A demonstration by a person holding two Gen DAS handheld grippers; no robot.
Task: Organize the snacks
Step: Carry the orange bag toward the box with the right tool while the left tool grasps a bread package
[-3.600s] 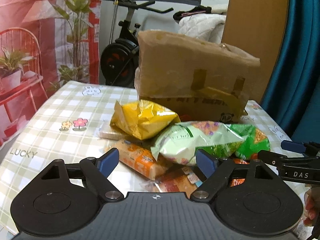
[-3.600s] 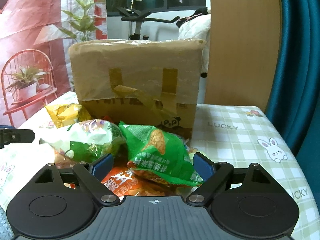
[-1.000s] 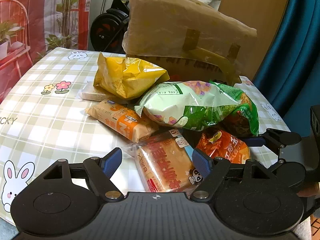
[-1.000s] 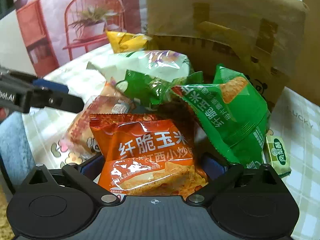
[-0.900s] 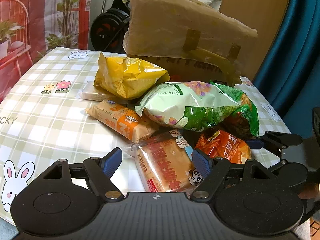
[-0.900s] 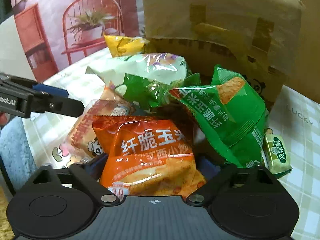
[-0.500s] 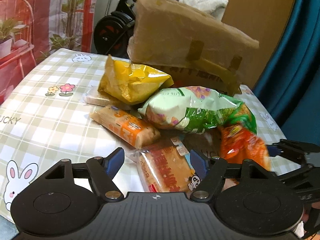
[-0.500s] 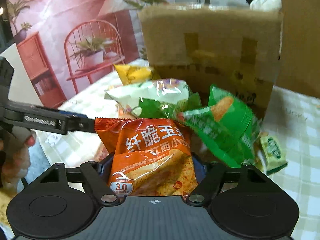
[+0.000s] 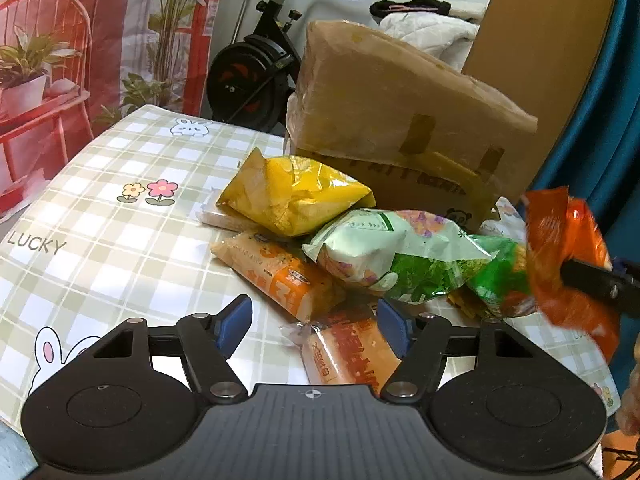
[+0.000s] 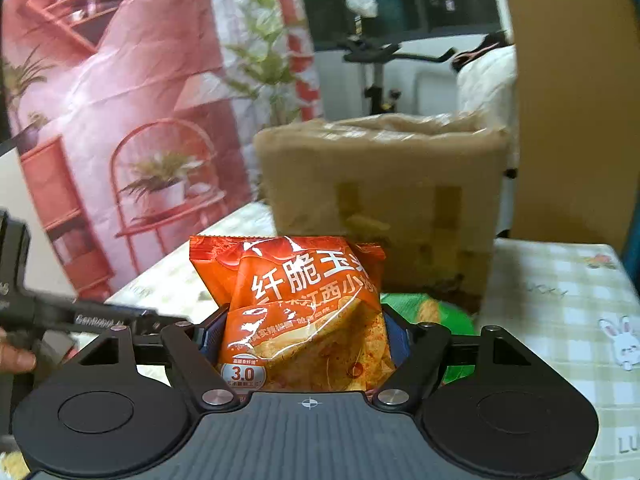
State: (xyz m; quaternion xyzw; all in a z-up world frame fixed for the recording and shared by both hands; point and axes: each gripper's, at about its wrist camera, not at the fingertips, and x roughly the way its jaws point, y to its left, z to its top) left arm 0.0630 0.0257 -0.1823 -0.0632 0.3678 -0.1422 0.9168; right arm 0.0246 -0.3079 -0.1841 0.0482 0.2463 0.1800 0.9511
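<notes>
My right gripper [image 10: 304,332] is shut on an orange corn-snack bag [image 10: 304,312] and holds it upright in the air in front of the cardboard box [image 10: 380,192]. In the left wrist view the same orange bag [image 9: 568,264] hangs at the right, above the pile. My left gripper [image 9: 312,326] hovers low over the table with its jaws closing. A tan bread packet [image 9: 348,356] lies under them near the right pad, and no pad touches it. A yellow bag [image 9: 296,196], a pale green bag [image 9: 392,252] and an orange packet [image 9: 280,276] lie heaped behind.
A tall cardboard box [image 9: 400,120] covered in plastic stands at the back of the checked tablecloth [image 9: 100,220]. A green snack bag [image 10: 432,312] lies under the lifted one. An exercise bike [image 9: 256,76] stands beyond the table. A teal curtain [image 9: 600,140] hangs at the right.
My right gripper closed on the orange bag and raised it off the pile to box height. The left gripper's jaws have narrowed a little; it stayed over the bread packet.
</notes>
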